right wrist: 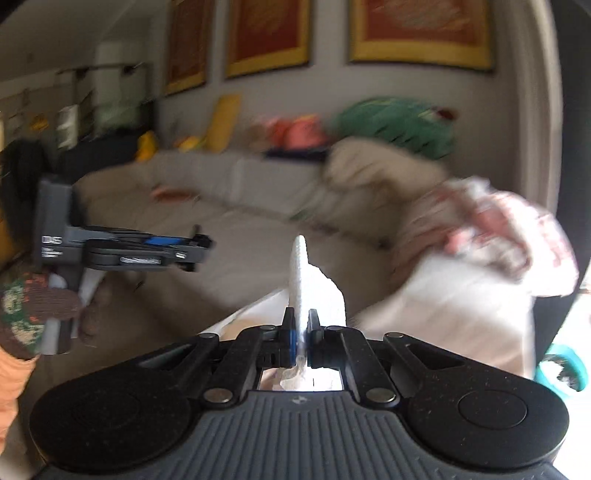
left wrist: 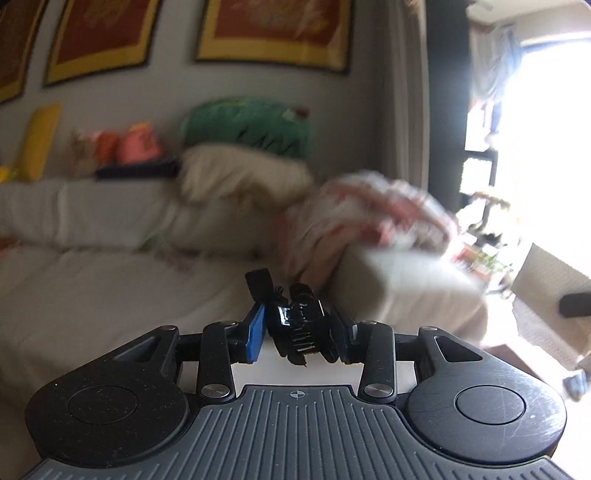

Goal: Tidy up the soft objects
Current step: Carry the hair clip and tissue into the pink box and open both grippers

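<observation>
My left gripper [left wrist: 301,325] is shut on a small black ruffled fabric piece [left wrist: 297,317], held above the beige sofa [left wrist: 110,280]. It also shows from the side in the right wrist view [right wrist: 201,247]. My right gripper [right wrist: 301,332] is shut on a thin white cloth [right wrist: 310,288] that stands up between the pads and hangs below them. A red-and-white patterned blanket [left wrist: 373,214] lies crumpled over the sofa's right arm; it also shows in the right wrist view [right wrist: 491,232]. Both views are blurred.
A beige cushion [left wrist: 240,173] and a green cushion [left wrist: 251,123] lean on the sofa back. Orange plush toys [left wrist: 136,142] and a yellow cushion [left wrist: 40,140] sit along the back ledge. Framed pictures [left wrist: 277,29] hang above. A bright window [left wrist: 546,147] is at the right.
</observation>
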`<state>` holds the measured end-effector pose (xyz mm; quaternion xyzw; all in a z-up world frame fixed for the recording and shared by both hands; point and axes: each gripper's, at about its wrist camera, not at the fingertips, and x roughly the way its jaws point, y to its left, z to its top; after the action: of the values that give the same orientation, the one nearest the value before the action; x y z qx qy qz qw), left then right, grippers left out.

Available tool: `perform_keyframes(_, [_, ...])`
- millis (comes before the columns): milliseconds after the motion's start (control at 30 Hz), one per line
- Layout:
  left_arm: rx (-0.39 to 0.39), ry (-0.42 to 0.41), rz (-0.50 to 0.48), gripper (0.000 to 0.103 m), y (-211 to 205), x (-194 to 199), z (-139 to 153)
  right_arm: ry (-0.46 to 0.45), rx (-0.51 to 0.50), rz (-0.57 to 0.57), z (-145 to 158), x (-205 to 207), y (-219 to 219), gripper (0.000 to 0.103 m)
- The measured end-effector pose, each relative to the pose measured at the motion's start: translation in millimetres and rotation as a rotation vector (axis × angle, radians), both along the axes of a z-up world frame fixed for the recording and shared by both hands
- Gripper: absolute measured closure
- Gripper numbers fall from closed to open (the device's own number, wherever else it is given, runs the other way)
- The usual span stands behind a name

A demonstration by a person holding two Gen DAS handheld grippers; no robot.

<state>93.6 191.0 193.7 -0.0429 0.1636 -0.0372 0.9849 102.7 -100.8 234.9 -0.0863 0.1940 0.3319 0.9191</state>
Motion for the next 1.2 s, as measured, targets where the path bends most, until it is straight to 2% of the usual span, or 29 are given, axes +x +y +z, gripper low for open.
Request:
perform_keyframes(133, [-0.050, -0.009, -0.191, 0.060, -51, 34, 21, -0.029, -0.003, -0.139, 12, 21, -44, 0.098])
perform_keyframes(267, [-0.112, 0.070, -0.393, 0.060, -124, 63, 13, 0.003, -0.002, -0.252, 7, 41, -83, 0.098])
perform_keyframes(367, [-0.200, 0.221, -0.541, 0.059, -179, 90, -27, 0.043, 0.016, -0.293, -6, 53, -104, 0.098])
perform_keyframes(400, [-0.195, 0.288, -0.573, 0.058, -196, 98, -46, 0.063, 0.019, -0.303, -12, 57, -110, 0.098])
perform_keyframes(467, [-0.114, 0.392, -0.591, 0.058, -226, 108, -81, 0.129, 0.002, -0.312, -30, 68, -121, 0.094])
perform_keyframes(533, [-0.041, 0.418, -0.576, 0.059, -240, 109, -103, 0.215, -0.013, -0.329, -52, 81, -127, 0.075])
perform_keyframes(567, [-0.056, 0.414, -0.582, 0.059, -238, 109, -108, 0.251, -0.008, -0.337, -62, 86, -130, 0.070])
perform_keyframes(600, [-0.106, 0.414, -0.597, 0.059, -233, 110, -110, 0.274, 0.003, -0.338, -70, 89, -133, 0.065])
perform_keyframes(667, [-0.190, 0.429, -0.602, 0.059, -221, 112, -112, 0.305, 0.022, -0.344, -83, 95, -136, 0.064])
perform_keyframes(733, [-0.226, 0.430, -0.577, 0.059, -206, 112, -108, 0.330, 0.037, -0.359, -91, 98, -137, 0.063])
perform_keyframes(867, [-0.372, 0.343, -0.543, 0.059, -158, 94, -88, 0.336, 0.052, -0.362, -95, 92, -133, 0.060])
perform_keyframes(900, [-0.379, 0.311, -0.520, 0.059, -144, 86, -83, 0.325, 0.049, -0.358, -94, 91, -128, 0.057])
perform_keyframes(1000, [-0.313, 0.236, -0.392, 0.059, -98, 59, -73, 0.294, 0.064, -0.363, -89, 77, -118, 0.054])
perform_keyframes(1067, [-0.291, 0.213, -0.299, 0.059, -62, 43, -71, 0.293, 0.119, -0.394, -81, 76, -111, 0.053])
perform_keyframes(1133, [-0.291, 0.197, -0.216, 0.059, -27, 27, -67, 0.293, 0.199, -0.430, -74, 76, -103, 0.046])
perform_keyframes(1200, [-0.269, 0.178, -0.115, 0.059, 3, 13, -68, 0.281, 0.242, -0.423, -69, 75, -86, 0.045])
